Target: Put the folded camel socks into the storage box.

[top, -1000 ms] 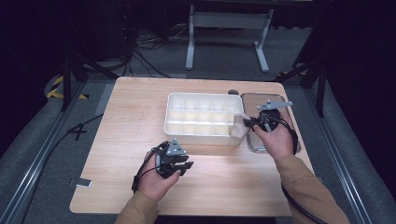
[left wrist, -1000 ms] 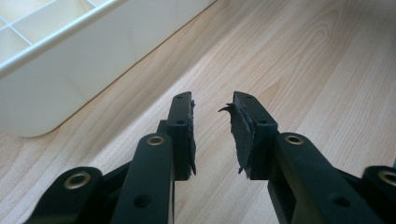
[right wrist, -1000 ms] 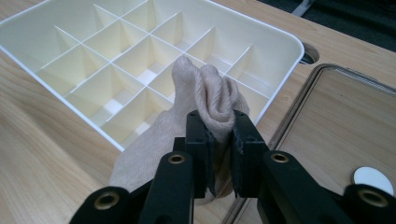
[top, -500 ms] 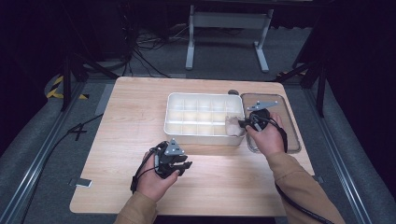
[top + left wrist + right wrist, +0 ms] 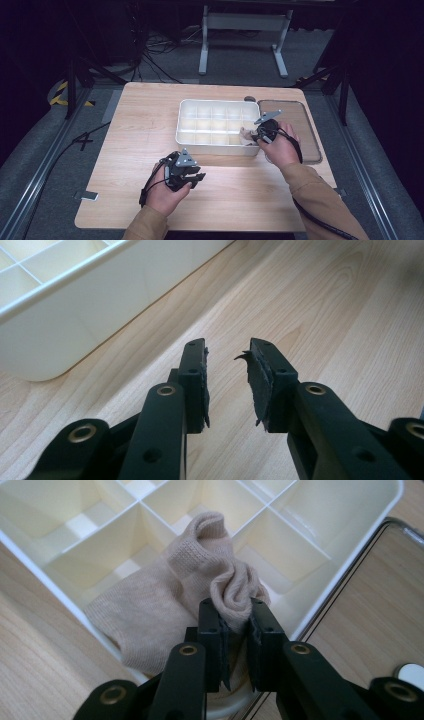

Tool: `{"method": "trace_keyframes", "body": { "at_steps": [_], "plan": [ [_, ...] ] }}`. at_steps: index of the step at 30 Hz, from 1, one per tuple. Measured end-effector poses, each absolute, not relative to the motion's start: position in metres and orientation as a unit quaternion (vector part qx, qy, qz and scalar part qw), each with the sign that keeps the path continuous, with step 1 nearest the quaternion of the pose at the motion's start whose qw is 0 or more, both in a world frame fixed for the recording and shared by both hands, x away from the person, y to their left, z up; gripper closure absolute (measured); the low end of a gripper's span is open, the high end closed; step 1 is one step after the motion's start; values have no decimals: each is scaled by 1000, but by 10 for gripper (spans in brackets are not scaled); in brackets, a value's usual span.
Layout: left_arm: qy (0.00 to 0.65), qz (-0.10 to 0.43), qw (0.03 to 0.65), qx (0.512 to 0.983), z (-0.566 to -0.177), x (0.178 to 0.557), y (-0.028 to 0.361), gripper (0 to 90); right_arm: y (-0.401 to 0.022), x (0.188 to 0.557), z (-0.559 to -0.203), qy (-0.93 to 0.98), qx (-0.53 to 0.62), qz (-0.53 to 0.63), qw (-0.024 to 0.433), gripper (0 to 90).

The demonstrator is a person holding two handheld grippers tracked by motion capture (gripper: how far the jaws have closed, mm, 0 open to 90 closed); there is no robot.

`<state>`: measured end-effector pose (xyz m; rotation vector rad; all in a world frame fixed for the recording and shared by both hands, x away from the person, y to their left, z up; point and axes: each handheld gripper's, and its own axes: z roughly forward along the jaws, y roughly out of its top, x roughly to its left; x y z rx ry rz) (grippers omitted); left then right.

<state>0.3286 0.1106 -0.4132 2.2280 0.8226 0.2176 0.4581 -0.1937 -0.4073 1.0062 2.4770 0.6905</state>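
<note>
Since the earlier frames, the right hand-held gripper point(image 5: 256, 136) has come down and leftward from the clear lid point(image 5: 295, 131) to the near right corner of the white divided tray point(image 5: 200, 142), right of centre in the high view. Its jaws pinch a bunched fold of the beige sock point(image 5: 170, 610), which drapes over the tray's corner compartment. The left hand-held gripper point(image 5: 192, 177) rests on the bench point(image 5: 140, 120), lower centre, jaws apart and empty.

sleeves point(image 5: 310, 192): tan | fingers point(image 5: 212, 630): black, brass screws | cables: black
</note>
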Motion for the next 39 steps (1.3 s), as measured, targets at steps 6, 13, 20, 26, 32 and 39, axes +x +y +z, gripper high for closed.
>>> {"method": "trace_keyframes", "body": {
  "at_steps": [6,13,20,26,32,39],
  "plan": [
    [320,86,370,868,-413,328,111,694,-188,462,-412,891,354,221,179,788],
    [321,85,371,868,-413,328,111,694,-184,466,-416,897,360,200,164,785],
    [319,85,371,868,-413,328,110,693,-183,468,-416,899,360,194,159,777],
    [319,84,369,869,-413,329,110,691,-188,465,-404,893,362,219,150,679],
    [317,84,369,870,-413,328,109,689,-195,461,-386,885,365,238,161,597],
    [318,83,366,870,-413,328,109,689,-185,457,-374,875,347,295,165,651]
  ]
}}
